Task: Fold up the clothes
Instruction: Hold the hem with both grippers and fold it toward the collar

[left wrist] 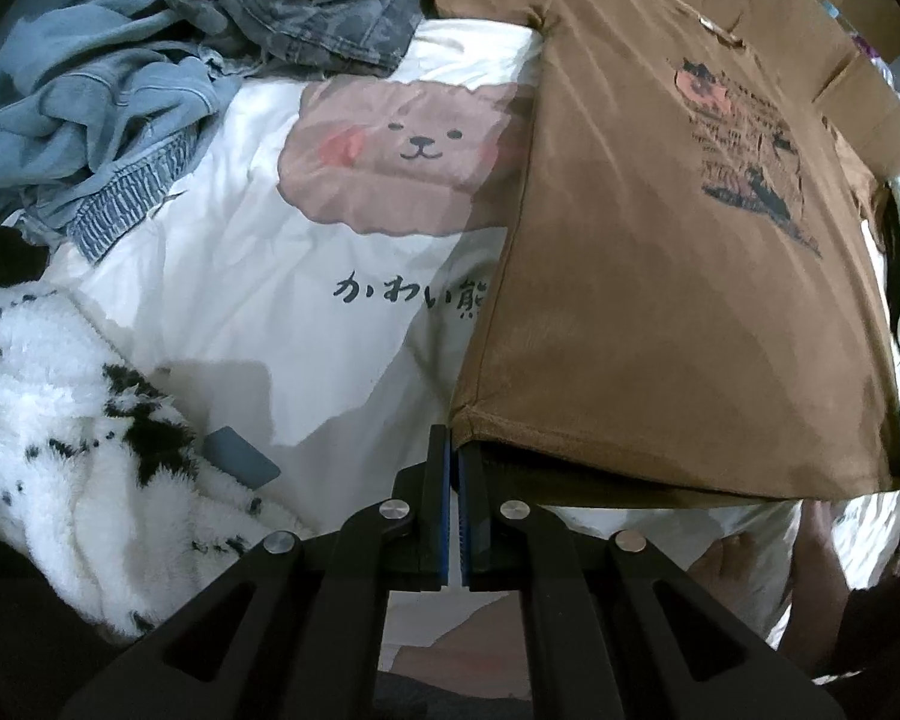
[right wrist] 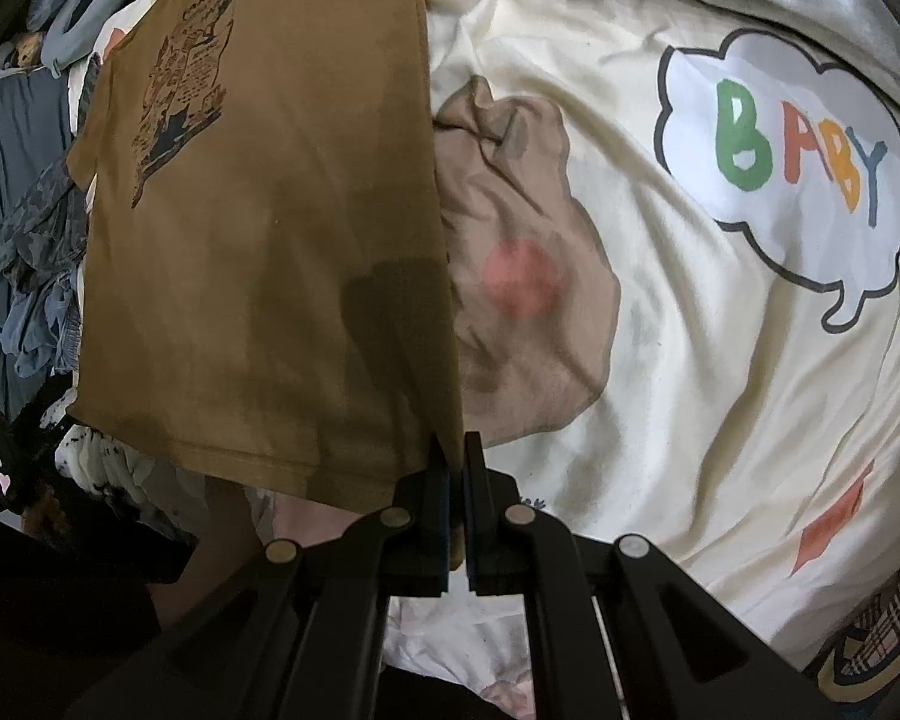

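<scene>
Two grippers are each clamped on a bottom corner of the brown T-shirt (left wrist: 660,276). We find the left gripper (left wrist: 453,450) with its jaws pressed together on the hem's left corner, and the right gripper (right wrist: 456,450) pinching the opposite corner of the hem in the same way. The shirt (right wrist: 258,228) hangs stretched between them, printed side toward both cameras, raised above the cream bedcover (left wrist: 258,276), with its upper part reaching away toward a cardboard box (left wrist: 810,30); we cannot tell what the box holds. On the cover we note a bear print (left wrist: 402,150) and a "BABY" speech bubble (right wrist: 792,156). Left of the shirt lie a white fleece with black spots (left wrist: 84,450), blue denim clothes (left wrist: 90,114) and a camouflage garment (left wrist: 324,6), heaped loosely.
</scene>
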Motion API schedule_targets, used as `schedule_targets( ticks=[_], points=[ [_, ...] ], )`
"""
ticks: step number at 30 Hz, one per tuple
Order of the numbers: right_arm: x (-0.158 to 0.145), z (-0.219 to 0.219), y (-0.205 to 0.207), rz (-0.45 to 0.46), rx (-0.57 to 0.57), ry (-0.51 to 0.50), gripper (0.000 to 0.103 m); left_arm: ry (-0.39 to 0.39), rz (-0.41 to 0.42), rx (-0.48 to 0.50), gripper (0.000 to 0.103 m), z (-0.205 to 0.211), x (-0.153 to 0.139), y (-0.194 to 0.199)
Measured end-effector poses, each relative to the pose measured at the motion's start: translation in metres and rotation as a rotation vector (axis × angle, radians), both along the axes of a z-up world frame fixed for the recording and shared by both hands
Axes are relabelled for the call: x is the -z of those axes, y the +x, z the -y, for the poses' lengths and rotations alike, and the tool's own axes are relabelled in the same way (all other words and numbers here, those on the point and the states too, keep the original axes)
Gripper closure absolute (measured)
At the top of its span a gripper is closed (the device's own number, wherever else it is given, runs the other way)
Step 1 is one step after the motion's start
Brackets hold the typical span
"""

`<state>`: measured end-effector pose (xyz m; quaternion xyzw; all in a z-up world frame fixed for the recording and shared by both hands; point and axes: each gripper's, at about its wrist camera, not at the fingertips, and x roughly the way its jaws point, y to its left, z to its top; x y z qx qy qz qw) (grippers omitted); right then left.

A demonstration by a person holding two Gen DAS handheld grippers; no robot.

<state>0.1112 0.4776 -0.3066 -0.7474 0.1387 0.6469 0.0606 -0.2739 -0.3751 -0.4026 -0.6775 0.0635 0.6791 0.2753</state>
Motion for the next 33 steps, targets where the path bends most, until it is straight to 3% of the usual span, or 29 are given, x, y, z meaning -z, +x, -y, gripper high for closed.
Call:
schedule_targets(
  ticks=[21,26,33],
  points=[
    [0.05,-0.011,0.004,0.034,0.012,0.013,0.1,-0.098,0.082,0.186,0.101,-0.02,0.07,0.01],
    [0.046,-0.017,0.013,0.006,0.039,0.002,0.095,-0.102,0.105,0.231,0.097,-0.018,0.072,0.013],
    [0.021,-0.028,0.035,-0.063,0.078,-0.015,0.09,-0.085,0.135,0.284,0.096,-0.003,0.046,0.015]
  ],
)
